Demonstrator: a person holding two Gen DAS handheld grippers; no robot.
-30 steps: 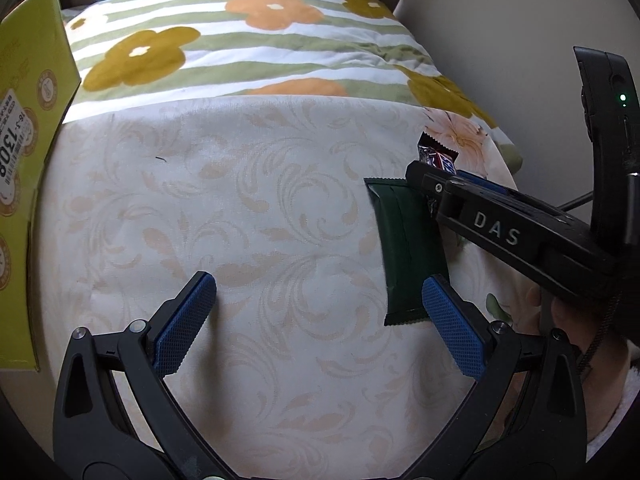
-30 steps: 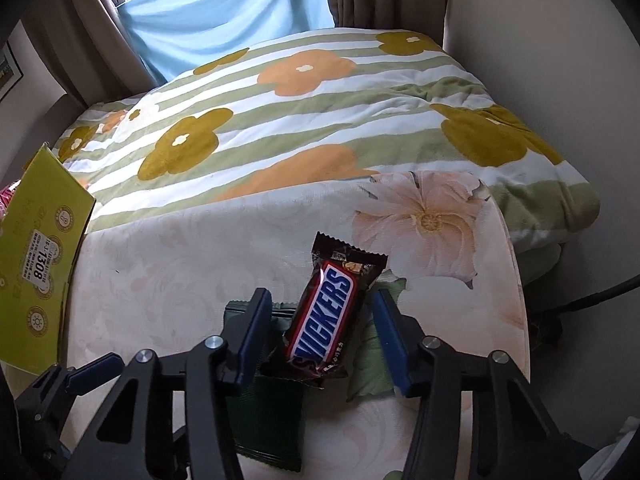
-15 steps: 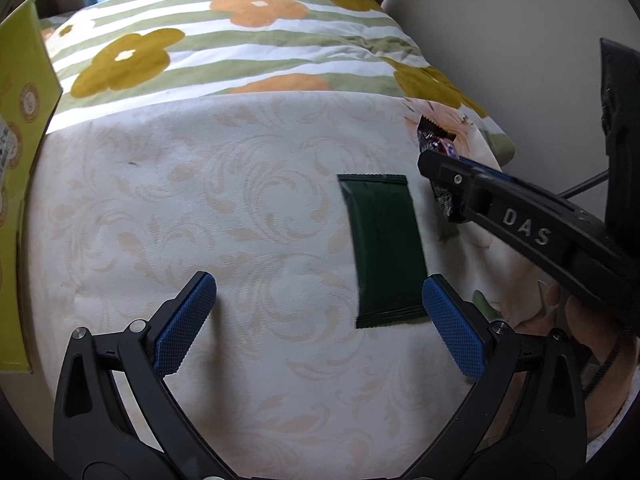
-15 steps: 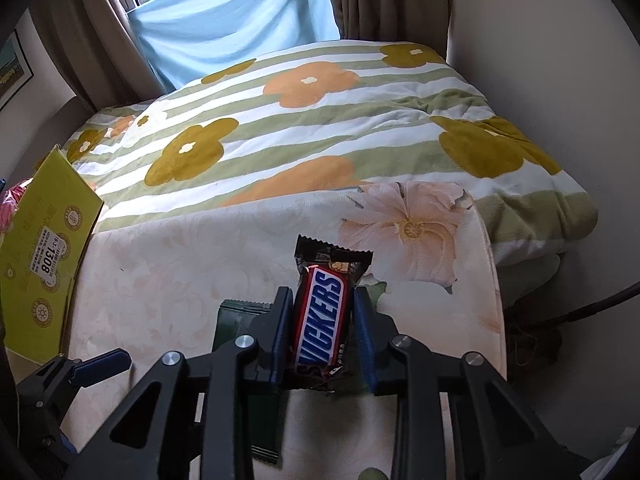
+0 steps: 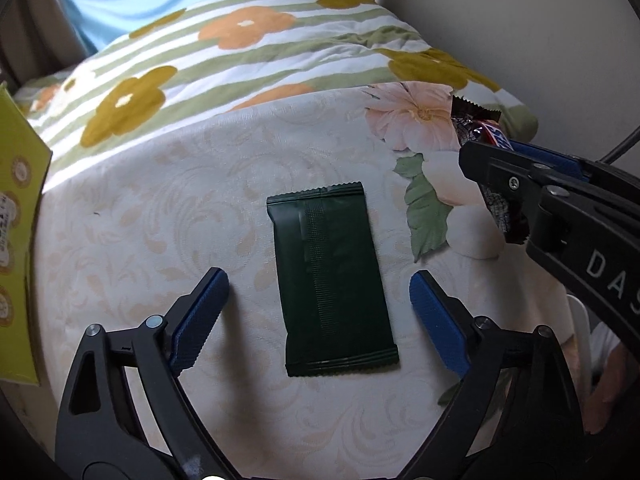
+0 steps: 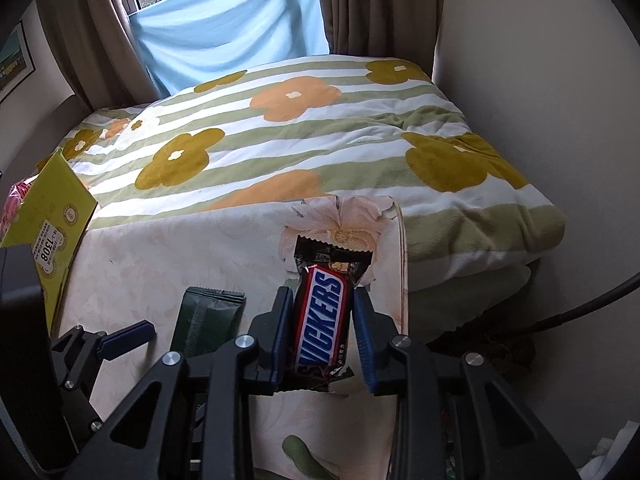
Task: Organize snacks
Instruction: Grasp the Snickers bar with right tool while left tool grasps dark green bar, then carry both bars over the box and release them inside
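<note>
Your right gripper (image 6: 323, 334) clenched the Snickers bar (image 6: 322, 320); the dark green packet (image 5: 334, 282) lay ungrasped between your left gripper's (image 5: 318, 316) released fingers, both unsorted.

The Snickers (image 6: 323, 320) is a brown wrapper with blue lettering on white and a red border, its crimped, saw-toothed end pointing toward 12 o'clock in the right wrist view. It sits label up, pinched along both long sides and raised off the cloth. In the left wrist view it shows at 2 o'clock, tilted, only its ends visible (image 5: 476, 128).

The green pack (image 5: 334, 280) is a dark, flat rectangle with crimped short ends and a ribbed seam along its length. It lies seam up on the cloth, long axis running 12 to 6, at 9 o'clock of the Snickers in the right wrist view (image 6: 208, 318).
</note>
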